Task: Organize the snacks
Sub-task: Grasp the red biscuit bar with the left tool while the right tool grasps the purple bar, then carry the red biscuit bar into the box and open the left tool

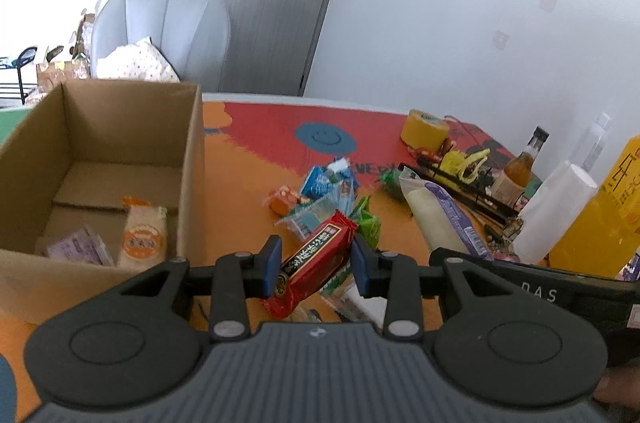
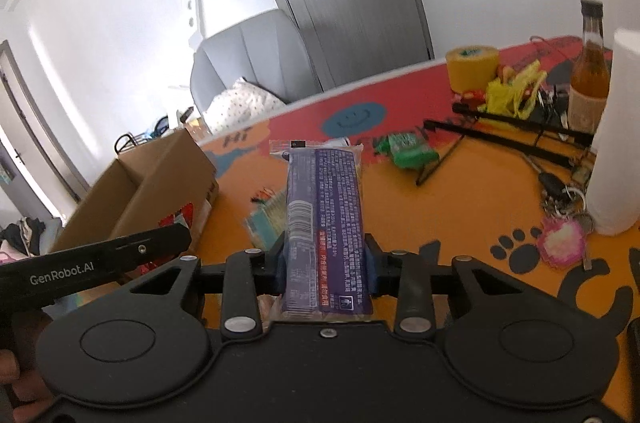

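Observation:
My left gripper [image 1: 316, 265] is shut on a red snack bar [image 1: 312, 265], held just above the table to the right of the cardboard box [image 1: 192, 159]. The box holds an orange-and-white packet [image 1: 144, 241] and a purple packet [image 1: 78, 247]. A pile of loose snacks [image 1: 328, 193] lies on the table beyond the left gripper. My right gripper [image 2: 326, 263] is shut on a long purple snack packet [image 2: 324, 215], held above the table; the same packet shows in the left wrist view [image 1: 440, 215]. The box also shows at left in the right wrist view [image 2: 160, 179].
A yellow tape roll [image 1: 424, 129], a black wire rack [image 1: 460, 183], a brown bottle [image 1: 520, 167], a white paper roll [image 1: 556, 211] and a yellow juice bottle [image 1: 608, 211] stand at the right. A green packet [image 2: 408, 151], keys and a pink keychain [image 2: 560, 243] lie on the table. A grey chair [image 1: 160, 27] stands behind.

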Demonstrator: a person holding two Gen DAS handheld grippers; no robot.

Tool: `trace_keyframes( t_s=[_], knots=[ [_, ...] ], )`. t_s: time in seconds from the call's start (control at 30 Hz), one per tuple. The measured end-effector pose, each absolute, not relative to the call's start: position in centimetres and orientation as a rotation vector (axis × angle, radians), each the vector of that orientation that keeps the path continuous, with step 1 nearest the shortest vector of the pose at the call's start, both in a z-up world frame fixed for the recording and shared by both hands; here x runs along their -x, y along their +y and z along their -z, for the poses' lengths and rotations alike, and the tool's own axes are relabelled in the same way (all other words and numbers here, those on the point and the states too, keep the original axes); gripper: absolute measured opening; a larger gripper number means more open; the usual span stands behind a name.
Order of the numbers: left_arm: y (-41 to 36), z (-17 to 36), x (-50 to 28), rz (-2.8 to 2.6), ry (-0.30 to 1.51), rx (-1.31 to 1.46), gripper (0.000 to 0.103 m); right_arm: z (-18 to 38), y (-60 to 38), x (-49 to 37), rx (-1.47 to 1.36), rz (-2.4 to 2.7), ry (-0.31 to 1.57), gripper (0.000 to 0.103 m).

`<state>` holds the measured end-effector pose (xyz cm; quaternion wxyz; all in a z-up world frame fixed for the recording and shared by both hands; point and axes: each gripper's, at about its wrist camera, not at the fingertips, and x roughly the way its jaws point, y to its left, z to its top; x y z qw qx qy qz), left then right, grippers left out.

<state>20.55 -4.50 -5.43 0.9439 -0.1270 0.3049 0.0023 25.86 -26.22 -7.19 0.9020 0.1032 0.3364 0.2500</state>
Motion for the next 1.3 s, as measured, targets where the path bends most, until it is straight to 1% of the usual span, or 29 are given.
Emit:
trace_keyframes(
  t_s=[0.37,0.4,0.43,0.47,0.5,0.67,0.7,0.77,0.8,0.83,0.9,0.97,1.13,1.3],
  knots=[
    [-2.7,2.6,-19.1,-0.035,0.550,0.254,0.035,4.6,-24.1,-25.2,-0.196,-0.569,0.631,0.033],
    [-2.5,2.4,-19.0,-0.039,0.546,0.256,0.035,4.4,-23.9,-25.2,-0.192,-0.574,0.626,0.032],
    [-2.3,2.3,-18.9,-0.043,0.542,0.258,0.035,4.3,-23.6,-25.1,-0.188,-0.579,0.622,0.026],
    [-2.1,2.2,-18.8,-0.046,0.538,0.258,0.035,4.1,-23.4,-25.1,-0.187,-0.588,0.616,0.018],
    [-1.9,2.1,-18.7,-0.050,0.534,0.260,0.035,4.0,-23.2,-25.1,-0.187,-0.601,0.616,0.004],
    [-0.5,1.8,-18.1,-0.076,0.517,0.270,0.035,4.3,-22.0,-25.0,-0.160,-0.608,0.625,0.004],
    [-0.2,1.8,-17.9,-0.083,0.517,0.273,0.035,4.5,-21.9,-25.0,-0.161,-0.613,0.638,0.005],
    [0.4,2.0,-17.6,-0.094,0.519,0.279,0.035,5.0,-21.5,-24.8,-0.155,-0.620,0.674,0.012],
    [0.6,2.0,-17.5,-0.100,0.520,0.282,0.035,5.3,-21.3,-24.7,-0.151,-0.622,0.687,0.023],
    [0.9,2.1,-17.3,-0.105,0.522,0.286,0.035,5.6,-21.2,-24.6,-0.149,-0.624,0.703,0.040],
    [1.4,2.1,-17.0,-0.116,0.520,0.294,0.035,6.1,-20.6,-24.1,-0.149,-0.642,0.724,0.053],
    [1.9,2.1,-16.7,-0.125,0.515,0.299,0.035,6.6,-19.8,-23.5,-0.126,-0.674,0.753,0.054],
    [3.5,2.2,-15.9,-0.165,0.507,0.318,0.036,7.7,-17.7,-22.2,-0.089,-0.721,0.810,0.067],
    [5.5,2.4,-15.1,-0.211,0.503,0.335,0.036,8.4,-16.3,-21.4,-0.046,-0.746,0.845,0.073]
  ],
)
